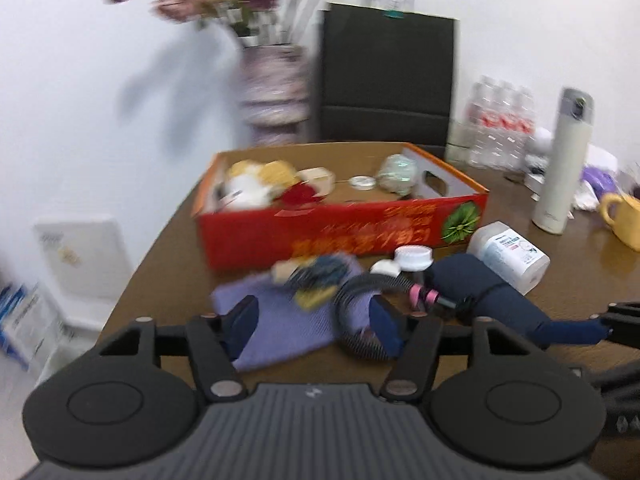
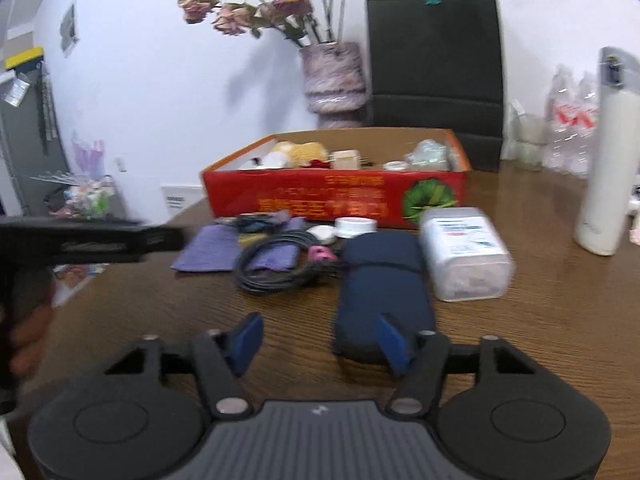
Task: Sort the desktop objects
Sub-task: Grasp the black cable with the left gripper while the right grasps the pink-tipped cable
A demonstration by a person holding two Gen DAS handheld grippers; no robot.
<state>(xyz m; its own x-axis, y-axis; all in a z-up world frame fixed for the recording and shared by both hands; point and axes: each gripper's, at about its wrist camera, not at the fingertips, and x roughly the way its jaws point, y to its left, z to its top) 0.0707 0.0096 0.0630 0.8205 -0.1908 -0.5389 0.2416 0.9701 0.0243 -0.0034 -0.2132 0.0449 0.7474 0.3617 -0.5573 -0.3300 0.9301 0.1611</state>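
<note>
The left gripper [image 1: 313,322] is spread wide with nothing between its blue fingers [image 1: 242,320], and it hangs over the purple cloth [image 1: 276,320] on the brown table [image 2: 540,320]. On the far edge of that cloth, at about 12 o'clock from the gripper, sits a small blurry pile of blue and yellow things [image 1: 316,276]. Just to the right lies a coiled black cable [image 2: 276,264] with a pink clip [image 2: 320,254], and part of the coil rests on the cloth. Behind it are a small white lid [image 2: 355,226] and a tiny white case [image 2: 322,233]. The right gripper [image 2: 320,338] is spread wide too, holding nothing. Its right finger [image 2: 394,338] is in front of the near end of the dark blue pouch [image 2: 384,276], which stretches away toward 12 o'clock. At 1 o'clock from it lies a clear tub [image 2: 466,252] on its side, touching the pouch. The red box [image 2: 336,194] stands open behind all these, with a soft toy and small bits inside. Farther back are a vase of dried roses [image 2: 334,80] and a black bag [image 2: 436,60] against the white wall. At 2 o'clock stands a tall white flask [image 2: 604,176], cut off at the top. The left wrist view is blurry, so the small pile is hard to make out.
</note>
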